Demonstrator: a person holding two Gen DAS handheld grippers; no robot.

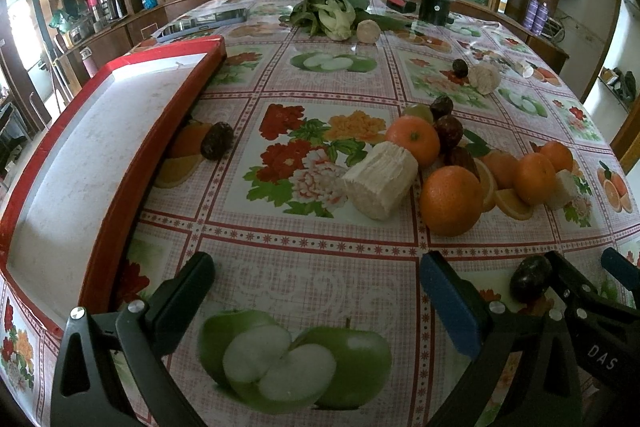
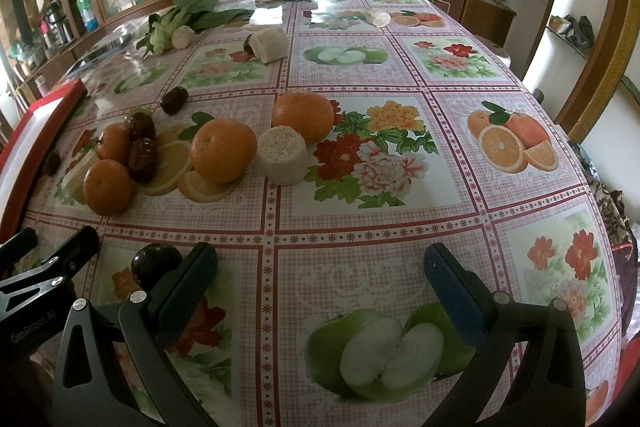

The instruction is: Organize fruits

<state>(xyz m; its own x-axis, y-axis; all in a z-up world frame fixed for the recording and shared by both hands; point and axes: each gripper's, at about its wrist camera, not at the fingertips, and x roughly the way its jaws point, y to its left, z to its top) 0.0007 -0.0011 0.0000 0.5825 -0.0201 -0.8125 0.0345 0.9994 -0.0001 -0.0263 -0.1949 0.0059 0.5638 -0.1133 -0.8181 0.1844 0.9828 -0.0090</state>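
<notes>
Several oranges and dark red dates lie in a loose group mid-table with cut white sugarcane pieces. One date lies against the red-rimmed tray. Another dark date lies near the front, between the two grippers. My left gripper is open and empty over the tablecloth. My right gripper is open and empty, its left finger beside that date.
Bok choy, a black cylinder and a red-black box sit at the far end. More sugarcane pieces lie farther back. The flowered tablecloth covers the table; its right edge drops off.
</notes>
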